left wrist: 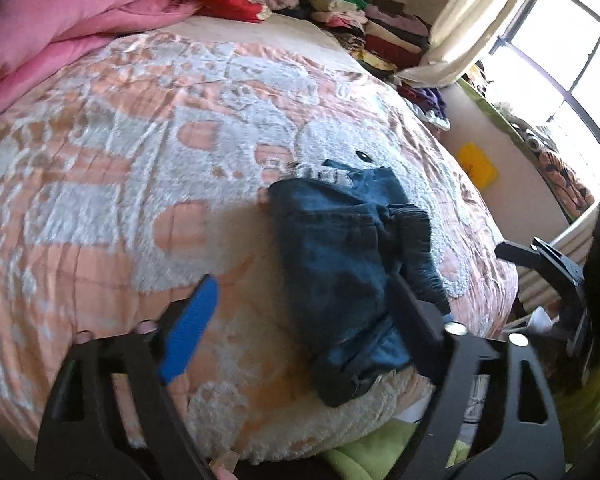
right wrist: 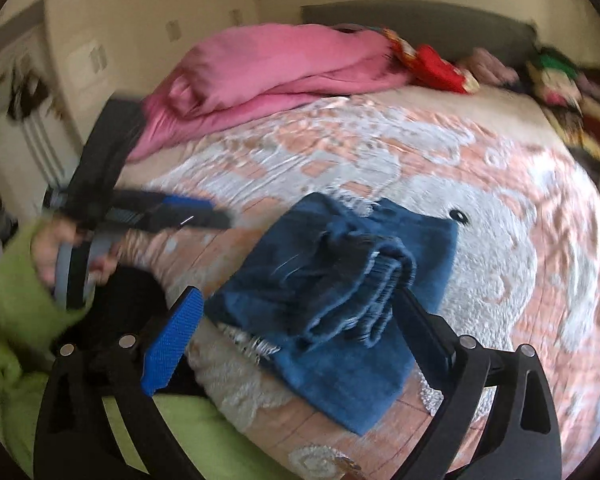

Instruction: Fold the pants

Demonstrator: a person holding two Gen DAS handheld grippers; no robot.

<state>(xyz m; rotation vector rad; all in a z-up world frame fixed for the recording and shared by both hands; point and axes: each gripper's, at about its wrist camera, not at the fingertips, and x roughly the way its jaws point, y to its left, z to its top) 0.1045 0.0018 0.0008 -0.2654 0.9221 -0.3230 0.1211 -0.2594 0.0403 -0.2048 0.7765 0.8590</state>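
Observation:
Blue denim pants (left wrist: 340, 264) lie folded in a compact bundle on the bed, near its front right edge; they also show in the right wrist view (right wrist: 340, 280), with a frayed hem on top. My left gripper (left wrist: 300, 300) is open just above the bundle's near left side, empty. My right gripper (right wrist: 296, 312) is open over the bundle's near edge, empty; its body shows at the right of the left wrist view (left wrist: 556, 268). The left gripper shows blurred at the left of the right wrist view (right wrist: 172, 212).
The bed has a peach and white patterned cover (left wrist: 140, 152). A pink quilt (left wrist: 60, 20) lies at the headboard end. Stacks of folded clothes (left wrist: 372, 28) line the far right edge. A window (left wrist: 560, 40) is on the right. My green sleeve (right wrist: 4, 280) is at the left.

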